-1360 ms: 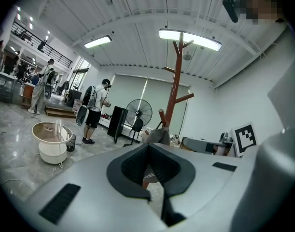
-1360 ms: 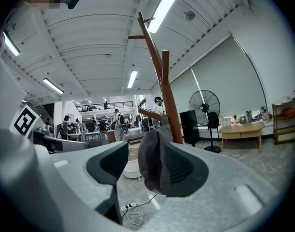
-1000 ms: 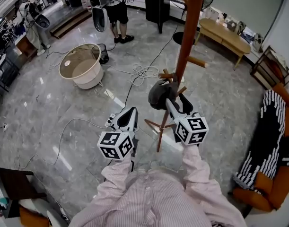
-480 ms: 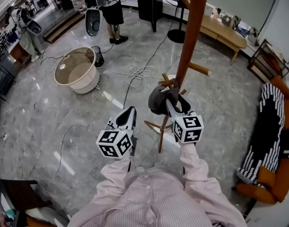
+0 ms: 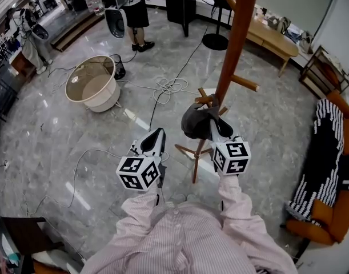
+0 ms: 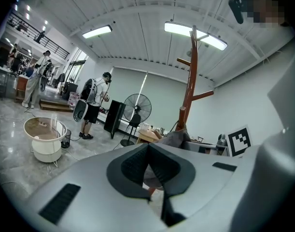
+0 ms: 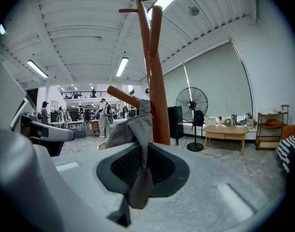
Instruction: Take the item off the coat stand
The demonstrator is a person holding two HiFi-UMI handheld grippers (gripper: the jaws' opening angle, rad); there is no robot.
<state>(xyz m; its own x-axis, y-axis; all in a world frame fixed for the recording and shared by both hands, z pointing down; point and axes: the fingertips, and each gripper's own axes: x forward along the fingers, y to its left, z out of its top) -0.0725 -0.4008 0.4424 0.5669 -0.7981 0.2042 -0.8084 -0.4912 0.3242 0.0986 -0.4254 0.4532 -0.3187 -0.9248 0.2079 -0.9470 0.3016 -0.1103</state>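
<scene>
Closing on a fold of the grey hat (image 7: 137, 129), the right hand-held gripper (image 7: 141, 170) has the fabric pinched between its pads, with a loose end drooping below them. In the head view the right hand-held gripper (image 5: 213, 129) points toward 12 o'clock, and the grey hat (image 5: 195, 120) sits at its tips, draped over a short peg (image 5: 204, 100) low on the coat stand (image 5: 234, 44). The brown pole of the coat stand (image 7: 157, 81) rises just behind the hat, leaning toward 1 o'clock in the head view.

At 9 o'clock from the hat, well apart from it, the left hand-held gripper (image 5: 156, 137) hangs over the floor (image 5: 60, 141). In its own view, the left hand-held gripper (image 6: 152, 178) has its jaws together with nothing between them.

Loose cables (image 5: 171, 87) lie on the floor at 11 o'clock from the hat. A round white tub (image 5: 97, 81) stands at 10 o'clock, and a person (image 5: 131, 10) stands beyond it. A long wooden surface (image 5: 271, 36) stands at 1 o'clock.
</scene>
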